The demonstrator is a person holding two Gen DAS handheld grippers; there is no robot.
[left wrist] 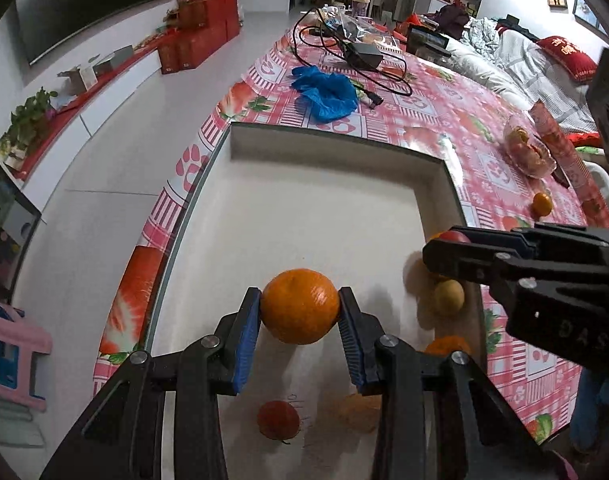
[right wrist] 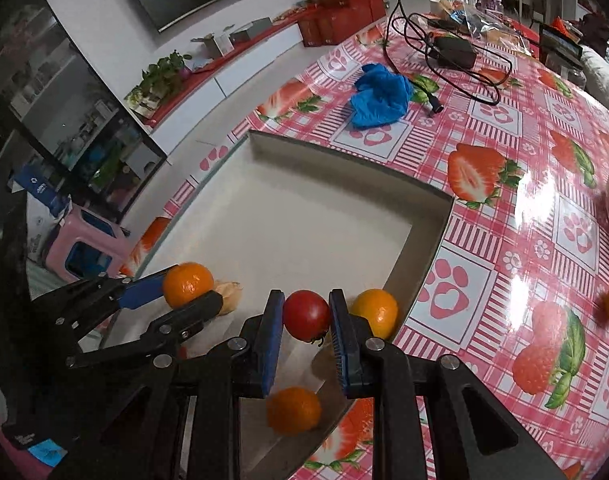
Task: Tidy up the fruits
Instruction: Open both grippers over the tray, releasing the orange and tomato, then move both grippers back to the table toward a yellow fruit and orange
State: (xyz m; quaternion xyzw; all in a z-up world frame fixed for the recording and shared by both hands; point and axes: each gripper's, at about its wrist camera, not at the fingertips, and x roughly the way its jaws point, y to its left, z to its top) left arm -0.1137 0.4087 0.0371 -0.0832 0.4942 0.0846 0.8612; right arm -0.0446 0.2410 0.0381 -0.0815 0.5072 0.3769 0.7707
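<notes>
A shallow white box [left wrist: 336,136] lies on the strawberry-print tablecloth. Over its floor, my left gripper [left wrist: 300,304] is shut on an orange [left wrist: 300,316], blue pads pressing both of its sides. Below it in the box lie a red tomato [left wrist: 277,420] and a blurred orange fruit [left wrist: 356,412]. My right gripper [right wrist: 306,316] is shut on a red tomato [right wrist: 306,312] near the box's right wall. The left gripper [right wrist: 194,288] and its orange [right wrist: 186,282] show at left in the right wrist view. Oranges [right wrist: 376,312] [right wrist: 294,410] lie in the box beneath.
A blue glove [left wrist: 326,94] and a black cable with its adapter [left wrist: 364,54] lie beyond the box. A clear bag of fruit [left wrist: 530,150] and a loose orange [left wrist: 542,204] sit on the cloth at right. The table's edge runs along the box's left side, a pink stool [right wrist: 88,248] below.
</notes>
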